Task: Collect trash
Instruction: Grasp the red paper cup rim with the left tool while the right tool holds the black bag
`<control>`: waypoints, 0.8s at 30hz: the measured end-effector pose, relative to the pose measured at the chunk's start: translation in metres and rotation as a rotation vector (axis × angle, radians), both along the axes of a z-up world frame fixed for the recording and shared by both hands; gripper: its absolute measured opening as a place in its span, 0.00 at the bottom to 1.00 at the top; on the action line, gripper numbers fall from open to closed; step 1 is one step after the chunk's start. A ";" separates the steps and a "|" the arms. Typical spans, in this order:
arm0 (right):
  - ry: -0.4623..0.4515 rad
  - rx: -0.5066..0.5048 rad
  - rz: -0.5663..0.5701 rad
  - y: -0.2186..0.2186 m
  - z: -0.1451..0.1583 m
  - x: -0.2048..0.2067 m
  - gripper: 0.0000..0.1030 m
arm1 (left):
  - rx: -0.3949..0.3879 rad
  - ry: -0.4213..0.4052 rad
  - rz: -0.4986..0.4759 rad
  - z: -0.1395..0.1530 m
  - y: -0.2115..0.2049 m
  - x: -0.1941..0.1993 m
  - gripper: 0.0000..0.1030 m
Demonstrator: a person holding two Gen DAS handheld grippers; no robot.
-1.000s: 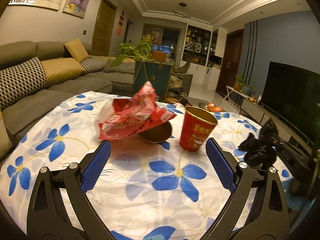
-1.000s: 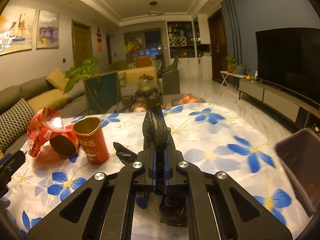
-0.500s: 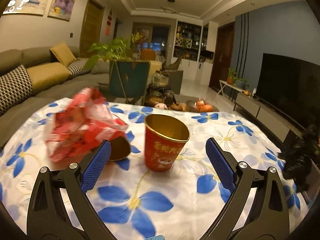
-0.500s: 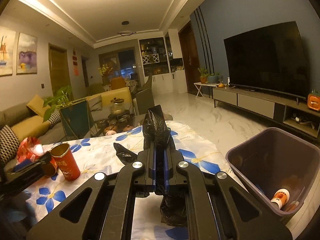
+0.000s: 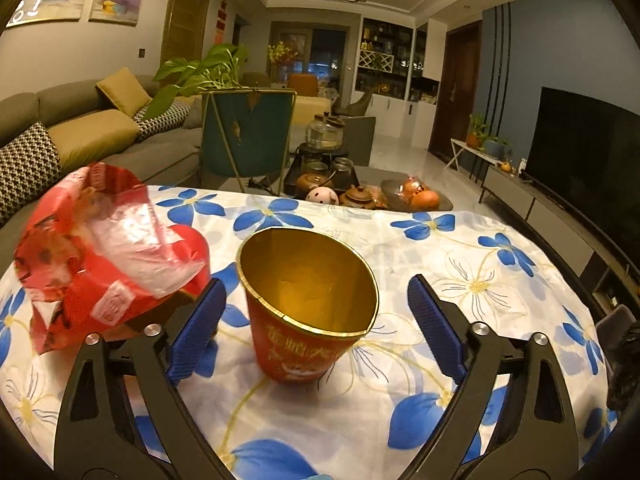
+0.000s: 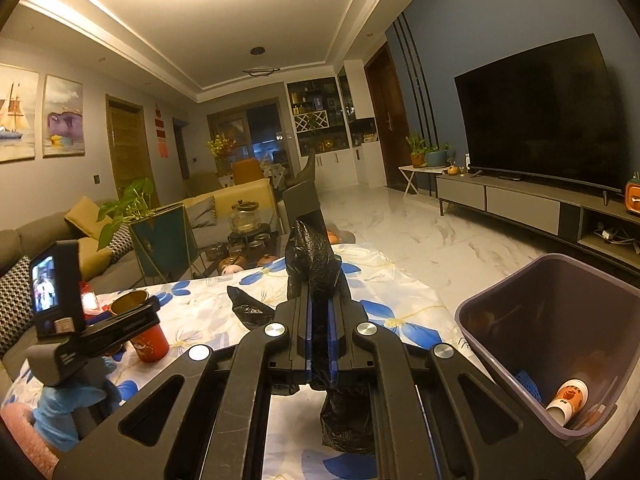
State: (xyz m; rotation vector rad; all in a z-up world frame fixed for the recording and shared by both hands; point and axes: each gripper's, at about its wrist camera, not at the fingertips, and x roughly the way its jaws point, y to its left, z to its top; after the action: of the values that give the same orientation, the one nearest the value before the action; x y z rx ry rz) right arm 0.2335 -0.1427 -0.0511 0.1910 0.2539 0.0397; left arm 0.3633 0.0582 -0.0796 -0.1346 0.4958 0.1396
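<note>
Right now: floral tablecloth [image 5: 460,248] covers table. Purple bin [image 6: 560,300] beside table edge. Red plastic bag [image 5: 100,248] crumpled, left of red-gold cup [image 5: 308,320]. Left gripper [image 5: 314,320] spread wide, straddling upright cup, no contact. Right gripper [image 6: 320,344] clamped on black bag [image 6: 312,268], near bin.

Tablecloth [image 5: 460,248] is white, printed with blue flowers and thin gold outlines. Cup [image 5: 308,312] is red outside, gold inside, gold lettering on the side. Wrapper [image 5: 104,256] is red with clear and white patches. Bag [image 6: 314,264] is black, bin [image 6: 560,344] purple-grey. Pads [image 5: 436,332] are blue on 2 black fingers.
</note>
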 end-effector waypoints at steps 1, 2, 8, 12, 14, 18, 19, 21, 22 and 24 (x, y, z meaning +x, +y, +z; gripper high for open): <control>0.000 0.000 0.000 0.000 0.000 0.000 0.07 | -0.001 0.008 -0.002 -0.001 -0.001 0.004 0.82; 0.000 0.000 0.000 0.000 0.000 0.000 0.07 | -0.007 0.019 -0.005 -0.003 0.000 0.007 0.78; 0.003 0.009 0.009 -0.003 -0.001 -0.001 0.07 | -0.038 0.054 -0.012 -0.008 0.004 0.013 0.60; 0.004 0.013 0.014 -0.005 0.000 -0.002 0.07 | -0.054 0.045 -0.019 -0.008 0.006 0.012 0.56; 0.003 0.012 0.014 -0.006 0.000 -0.002 0.07 | -0.048 0.038 -0.023 -0.008 0.004 0.010 0.54; 0.001 0.010 0.011 -0.006 0.002 -0.002 0.07 | -0.021 0.014 -0.033 -0.003 -0.001 0.002 0.52; 0.002 0.009 0.010 -0.007 0.002 -0.002 0.07 | -0.013 0.008 -0.038 -0.002 -0.004 -0.001 0.51; 0.000 0.007 0.009 -0.007 0.003 -0.004 0.07 | -0.004 -0.004 -0.049 0.001 -0.008 -0.006 0.51; -0.002 0.005 0.007 -0.009 0.004 -0.005 0.07 | 0.000 -0.008 -0.057 0.003 -0.010 -0.009 0.51; -0.003 0.002 0.005 -0.009 0.005 -0.008 0.07 | 0.008 -0.015 -0.075 0.006 -0.016 -0.015 0.51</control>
State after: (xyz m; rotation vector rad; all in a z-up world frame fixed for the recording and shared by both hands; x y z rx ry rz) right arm 0.2258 -0.1521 -0.0464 0.1925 0.2510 0.0455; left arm 0.3486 0.0418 -0.0740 -0.1088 0.4845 0.0668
